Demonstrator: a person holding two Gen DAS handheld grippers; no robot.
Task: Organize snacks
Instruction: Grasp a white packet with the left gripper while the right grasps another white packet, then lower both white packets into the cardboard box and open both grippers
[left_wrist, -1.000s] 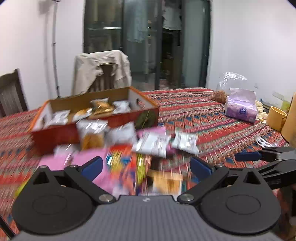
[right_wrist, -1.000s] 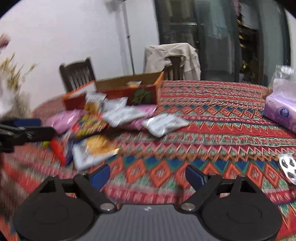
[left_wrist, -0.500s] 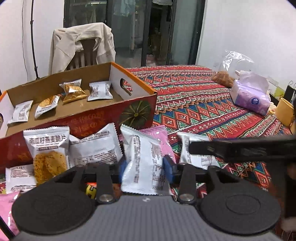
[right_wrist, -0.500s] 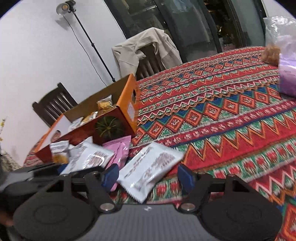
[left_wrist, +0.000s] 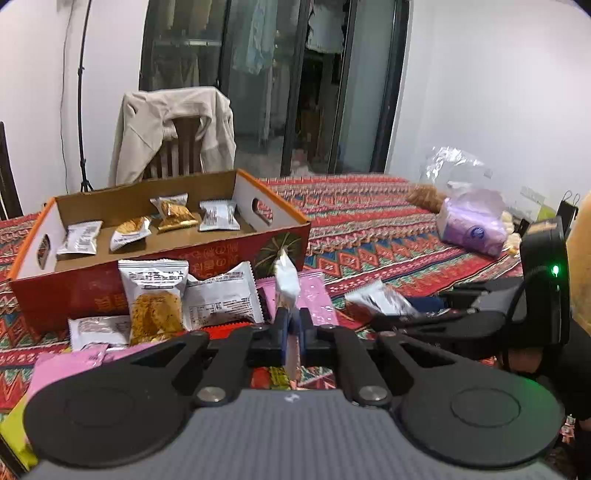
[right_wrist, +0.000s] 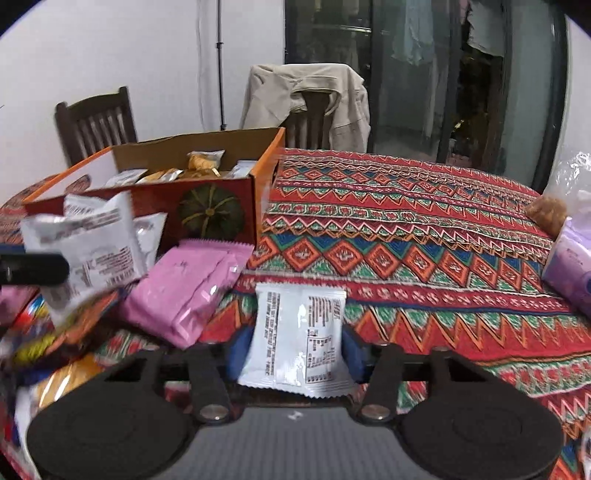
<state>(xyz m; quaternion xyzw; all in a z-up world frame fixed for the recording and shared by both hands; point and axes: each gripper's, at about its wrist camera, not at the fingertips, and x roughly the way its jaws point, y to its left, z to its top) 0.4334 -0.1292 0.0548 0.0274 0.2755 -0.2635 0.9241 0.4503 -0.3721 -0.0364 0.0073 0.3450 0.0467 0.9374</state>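
Note:
My left gripper (left_wrist: 291, 326) is shut on a white snack packet (left_wrist: 286, 282), held edge-on above the pile; the right wrist view shows that packet (right_wrist: 85, 251) lifted at the far left. The jaws of my right gripper (right_wrist: 295, 350) are closing on another white snack packet (right_wrist: 299, 339), and both pads touch its sides. This packet (left_wrist: 380, 301) also shows at the right in the left wrist view. Behind stands the red and orange cardboard box (left_wrist: 96, 291) with several small packets inside. Pink packets (right_wrist: 184, 291) and more white ones (left_wrist: 221, 299) lie in front of it.
A patterned red cloth (right_wrist: 424, 240) covers the table. A purple tissue pack (left_wrist: 472, 229) and a clear bag (left_wrist: 450, 166) sit at the right. Behind the box (right_wrist: 147, 192) a chair carries a beige jacket (left_wrist: 173, 129), with a second dark chair (right_wrist: 96, 122) beside it.
Both grippers moved in to the pile from open. The left one shut on a white packet and lifted it, turning it edge-on. The right one narrowed onto its packet.

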